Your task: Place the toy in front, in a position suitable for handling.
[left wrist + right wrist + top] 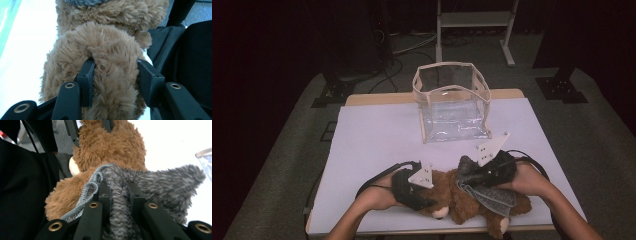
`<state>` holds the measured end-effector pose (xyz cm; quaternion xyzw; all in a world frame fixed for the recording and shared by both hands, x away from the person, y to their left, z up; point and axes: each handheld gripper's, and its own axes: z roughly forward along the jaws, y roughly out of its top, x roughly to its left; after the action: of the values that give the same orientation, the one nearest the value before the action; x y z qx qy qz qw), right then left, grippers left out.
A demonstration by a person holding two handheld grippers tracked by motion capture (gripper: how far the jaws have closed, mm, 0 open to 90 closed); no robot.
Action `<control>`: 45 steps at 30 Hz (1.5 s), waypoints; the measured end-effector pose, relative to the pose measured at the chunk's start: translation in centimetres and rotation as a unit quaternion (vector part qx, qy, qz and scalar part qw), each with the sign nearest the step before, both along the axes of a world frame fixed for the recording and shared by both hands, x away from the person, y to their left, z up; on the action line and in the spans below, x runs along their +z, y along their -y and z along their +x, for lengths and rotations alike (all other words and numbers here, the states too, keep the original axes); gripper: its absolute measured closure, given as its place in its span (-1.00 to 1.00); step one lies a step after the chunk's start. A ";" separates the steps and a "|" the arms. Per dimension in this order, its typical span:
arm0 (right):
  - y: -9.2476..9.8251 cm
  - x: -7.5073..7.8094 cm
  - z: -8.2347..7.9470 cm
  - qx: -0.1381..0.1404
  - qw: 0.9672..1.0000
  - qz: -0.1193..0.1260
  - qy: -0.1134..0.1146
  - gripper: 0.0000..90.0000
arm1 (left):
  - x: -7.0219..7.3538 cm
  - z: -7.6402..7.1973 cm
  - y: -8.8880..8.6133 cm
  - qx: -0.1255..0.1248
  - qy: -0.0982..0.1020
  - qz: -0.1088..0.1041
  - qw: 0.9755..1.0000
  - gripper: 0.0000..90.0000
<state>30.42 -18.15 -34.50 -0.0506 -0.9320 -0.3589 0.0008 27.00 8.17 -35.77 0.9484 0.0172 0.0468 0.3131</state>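
High view: a soft brown plush teddy bear [462,200] lies at the table's near edge, left gripper [113,75] pinching its squashy fur, right gripper [117,192] clamping a fuzzy grey cloth [160,187] (light, floppy).

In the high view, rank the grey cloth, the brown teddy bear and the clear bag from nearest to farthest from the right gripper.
1. Grey cloth: pinched in the right gripper, draped over the bear.
2. Brown teddy bear: directly beneath, at the table's near edge.
3. Clear bag: farthest, standing open toward the table's far edge.

High view dim and soft; gripper views glare white, perhaps overexposed.
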 end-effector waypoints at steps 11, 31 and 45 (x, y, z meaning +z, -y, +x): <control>0.9 -1.2 -0.5 -0.014 1.000 0.005 -0.011 0.72 | 1.3 0.2 -1.5 0.023 0.009 -0.006 1.000 -0.12; -1.0 3.2 -0.6 0.027 0.999 -0.018 -0.015 0.71 | 0.0 0.2 -0.5 0.016 0.039 -0.009 0.999 0.24; -3.3 1.0 -0.2 0.037 0.998 -0.043 -0.005 0.71 | -0.4 0.2 -1.0 0.019 0.028 -0.034 0.999 0.27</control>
<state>30.23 -14.88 -33.47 -0.0177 -0.9477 -0.3182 0.0163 27.22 9.12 -36.20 0.9349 0.0284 0.0790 0.3447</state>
